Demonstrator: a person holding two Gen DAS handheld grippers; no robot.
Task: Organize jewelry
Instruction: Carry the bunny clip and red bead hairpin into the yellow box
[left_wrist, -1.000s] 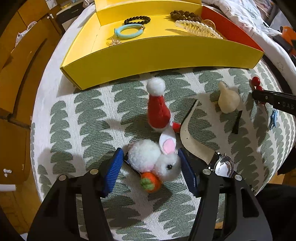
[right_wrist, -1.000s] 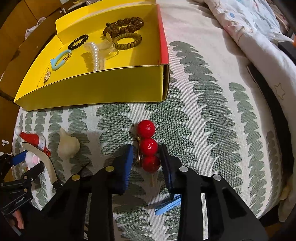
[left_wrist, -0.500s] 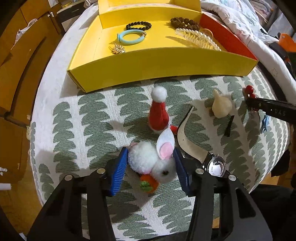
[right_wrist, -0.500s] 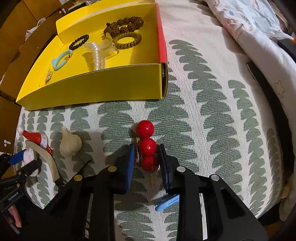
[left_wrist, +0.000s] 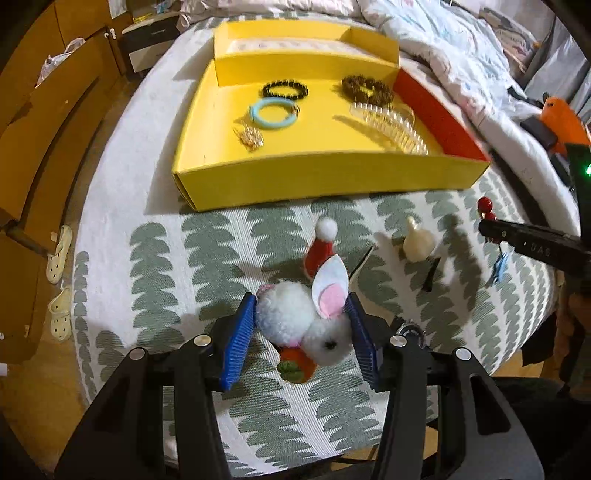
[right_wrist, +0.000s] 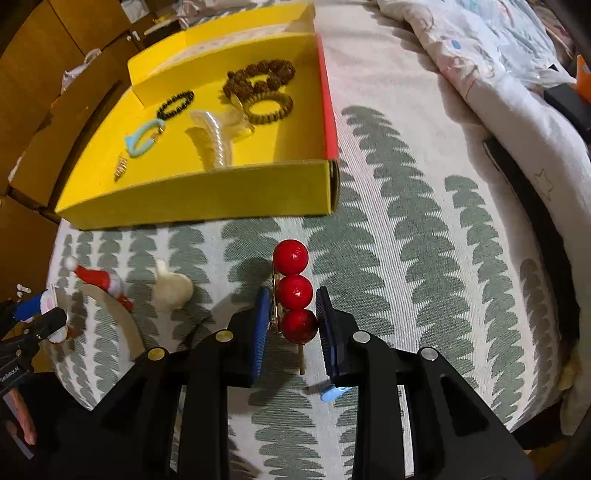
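- Jewelry lies in two groups: several pieces sit inside the yellow box (left_wrist: 325, 173), and the rest are scattered on the leaf-patterned cloth (right_wrist: 424, 229) in front of it.
- The left gripper (left_wrist: 301, 332) has its blue pads pressed against both sides of a white pompom rabbit clip (left_wrist: 306, 321); the rabbit's orange carrot hangs below the pads.
- The right gripper (right_wrist: 291, 319) clamps the lowest ball of a red three-ball hairpin (right_wrist: 293, 291), with the other two balls sticking out ahead.
- Writing: white letters on the right gripper's arm in the left view read "DAS", the rest cut off; small print on the left gripper's arm in the right view looks like "GenRobot.AI", though blurred.
- In the box: a black bead bracelet (left_wrist: 285, 89), a blue bangle (left_wrist: 273, 113), a pearl comb (left_wrist: 388, 127), brown bead bracelets (right_wrist: 258, 79) and a small gold piece (left_wrist: 251, 136) too blurred to identify.
- On the cloth: a Santa hat clip (left_wrist: 320, 245) and a cream pear-shaped clip (left_wrist: 417, 242).
- A watch (left_wrist: 408, 328) is mostly hidden behind the left gripper's right finger.
- A blue clip (right_wrist: 330, 394) shows only its tip under the right gripper.
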